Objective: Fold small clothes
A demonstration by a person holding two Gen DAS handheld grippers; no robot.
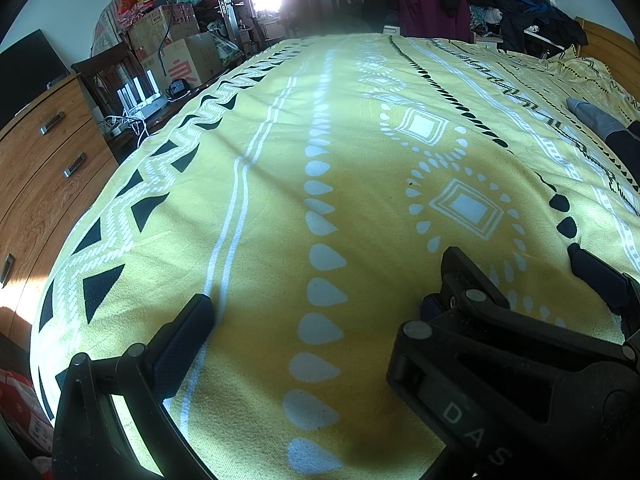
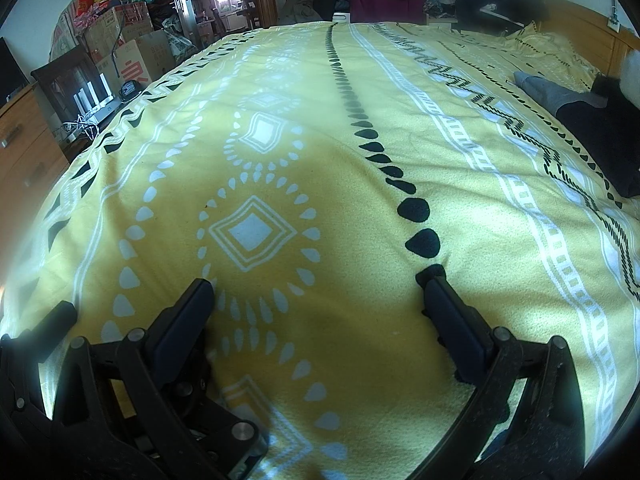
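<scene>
Both grippers hover spread wide and empty over the yellow patterned bedspread [image 2: 328, 92]. The left gripper [image 1: 328, 276] is farther; the right gripper [image 2: 316, 284] is nearer the grey and dark garments [image 2: 560, 96], possibly socks, lying well apart to its right, long axis toward the headboard.

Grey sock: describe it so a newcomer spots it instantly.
Start from the yellow bedspread covering the bed, then look to its far right side near the wooden headboard. The grey sock lies there, beside a dark garment. It is the only plain grey piece on the patterned cover.
</scene>
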